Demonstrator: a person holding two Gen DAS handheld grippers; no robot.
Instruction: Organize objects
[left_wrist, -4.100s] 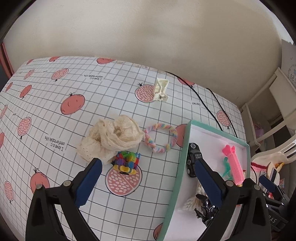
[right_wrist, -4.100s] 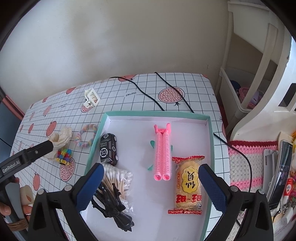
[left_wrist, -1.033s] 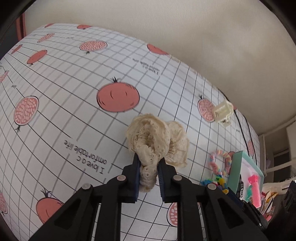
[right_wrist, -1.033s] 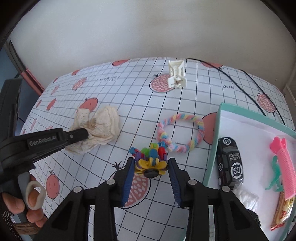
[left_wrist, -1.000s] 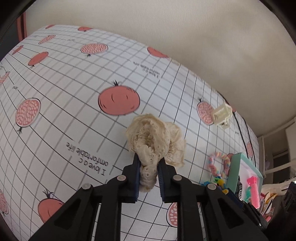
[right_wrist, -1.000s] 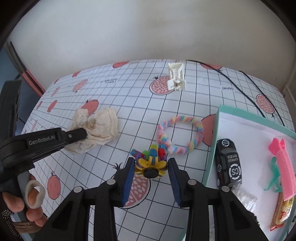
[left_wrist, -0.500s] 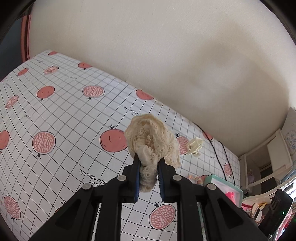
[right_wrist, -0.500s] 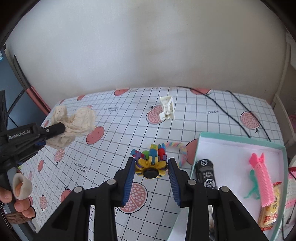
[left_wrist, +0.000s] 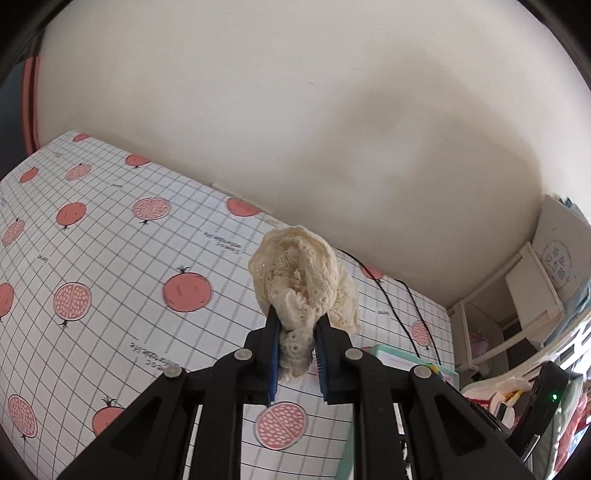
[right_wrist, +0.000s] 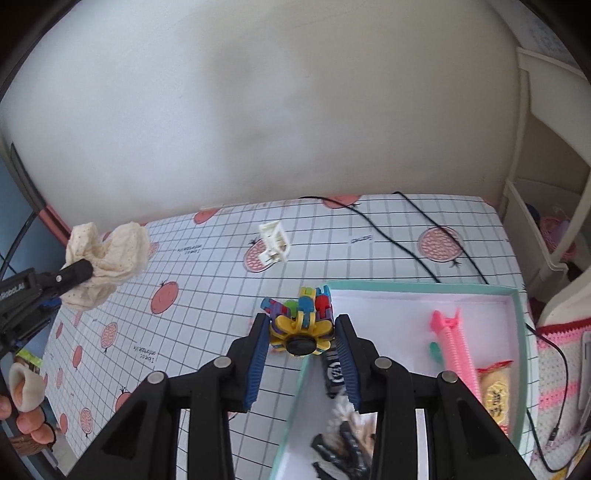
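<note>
My left gripper (left_wrist: 295, 325) is shut on a cream lace cloth (left_wrist: 303, 273) and holds it high above the table. The same cloth (right_wrist: 107, 258) shows at the far left of the right wrist view. My right gripper (right_wrist: 301, 328) is shut on a colourful block toy (right_wrist: 301, 314) with a yellow flower-shaped base, held in the air over the left rim of the teal-edged white tray (right_wrist: 519, 325). In the tray lie a pink hair comb (right_wrist: 454, 343), a snack packet (right_wrist: 495, 391), a black toy car (right_wrist: 334, 373) and dark items near the front.
The table has a grid cloth with pomegranate prints (right_wrist: 207, 295). A white hair claw clip (right_wrist: 273, 245) lies on it towards the back. Black cables (right_wrist: 417, 229) run across the back right. White shelves (right_wrist: 546, 206) stand to the right of the table.
Both grippers have risen further from the table with their loads. The block toy has moved right, to the tray's left rim. The pastel ring is hidden from view now.
</note>
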